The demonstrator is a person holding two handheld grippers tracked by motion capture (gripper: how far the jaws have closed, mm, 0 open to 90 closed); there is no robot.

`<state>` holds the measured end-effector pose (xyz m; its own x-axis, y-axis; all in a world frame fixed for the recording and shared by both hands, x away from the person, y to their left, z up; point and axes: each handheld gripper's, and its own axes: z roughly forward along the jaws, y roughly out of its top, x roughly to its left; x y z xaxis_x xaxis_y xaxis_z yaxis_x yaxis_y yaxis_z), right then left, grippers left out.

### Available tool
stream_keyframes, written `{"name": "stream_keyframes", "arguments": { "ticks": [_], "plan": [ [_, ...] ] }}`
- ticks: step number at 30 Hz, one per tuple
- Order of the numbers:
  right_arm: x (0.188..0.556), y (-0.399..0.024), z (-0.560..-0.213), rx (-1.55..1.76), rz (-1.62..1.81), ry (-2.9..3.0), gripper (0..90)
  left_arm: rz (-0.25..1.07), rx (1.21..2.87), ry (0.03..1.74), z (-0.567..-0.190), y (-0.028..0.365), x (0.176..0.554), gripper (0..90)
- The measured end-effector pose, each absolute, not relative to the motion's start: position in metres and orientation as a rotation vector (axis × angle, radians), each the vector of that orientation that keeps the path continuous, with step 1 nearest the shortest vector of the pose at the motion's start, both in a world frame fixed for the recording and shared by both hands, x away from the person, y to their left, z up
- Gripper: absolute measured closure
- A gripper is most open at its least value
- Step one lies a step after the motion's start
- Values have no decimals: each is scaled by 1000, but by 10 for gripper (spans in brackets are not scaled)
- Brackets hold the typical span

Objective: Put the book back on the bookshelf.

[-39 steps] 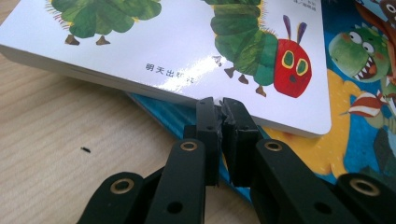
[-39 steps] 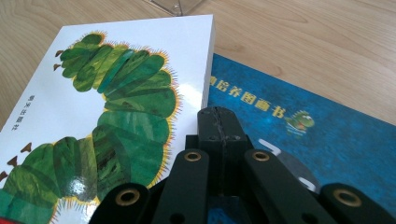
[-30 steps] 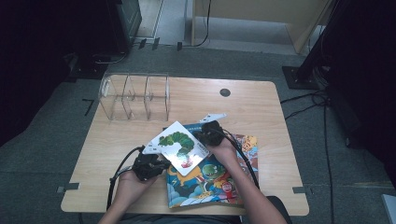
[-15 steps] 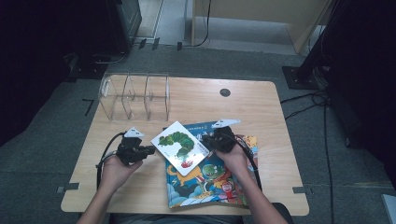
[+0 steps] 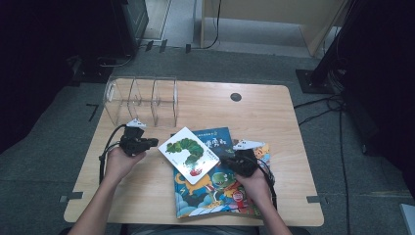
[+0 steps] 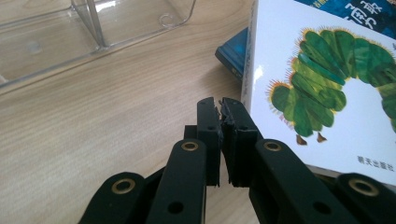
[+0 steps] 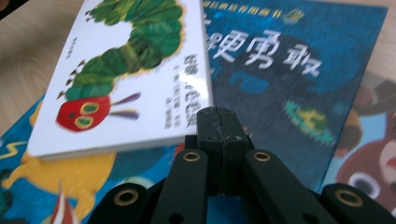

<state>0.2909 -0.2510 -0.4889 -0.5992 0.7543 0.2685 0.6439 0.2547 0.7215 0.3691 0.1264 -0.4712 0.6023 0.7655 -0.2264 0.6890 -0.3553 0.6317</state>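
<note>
**Both grippers flank the caterpillar book, jaws closed**

The white caterpillar book (image 5: 188, 155) lies on top of a stack of picture books (image 5: 215, 186), between the two tools. Seen along the left gripper (image 6: 220, 105), the book's edge is just to the right of the jaw tips, which are pressed together with nothing in them. The right gripper (image 7: 219, 116) has its jaws closed too, empty, the book's corner just ahead and to their left. The clear rack (image 5: 142, 100) stands beyond the left gripper. This looks like the approach before a pick-up: next, one pair of jaws would need to open and take the book's edge, likely to lift it toward the rack.
</note>
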Motion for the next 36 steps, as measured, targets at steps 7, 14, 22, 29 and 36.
{"name": "stream_keyframes", "arguments": {
  "ticks": [7, 14, 22, 29, 36],
  "plan": [
    [273, -239, -494, 1295, 1307, 2432, 900, 94, 2165, 1116, -480, 120, 374, 870],
    [279, -237, -494, 1296, 1296, 2426, 900, 88, 2191, 1098, -481, 117, 365, 896],
    [295, -240, -491, 1315, 1246, 2390, 900, 56, 2182, 1098, -480, 116, 347, 897],
    [311, -241, -492, 1329, 1244, 2364, 900, 58, 2174, 1100, -479, 116, 330, 897],
    [323, -239, -492, 1338, 1233, 2334, 900, 67, 2194, 1096, -477, 111, 315, 900]
  ]
}}
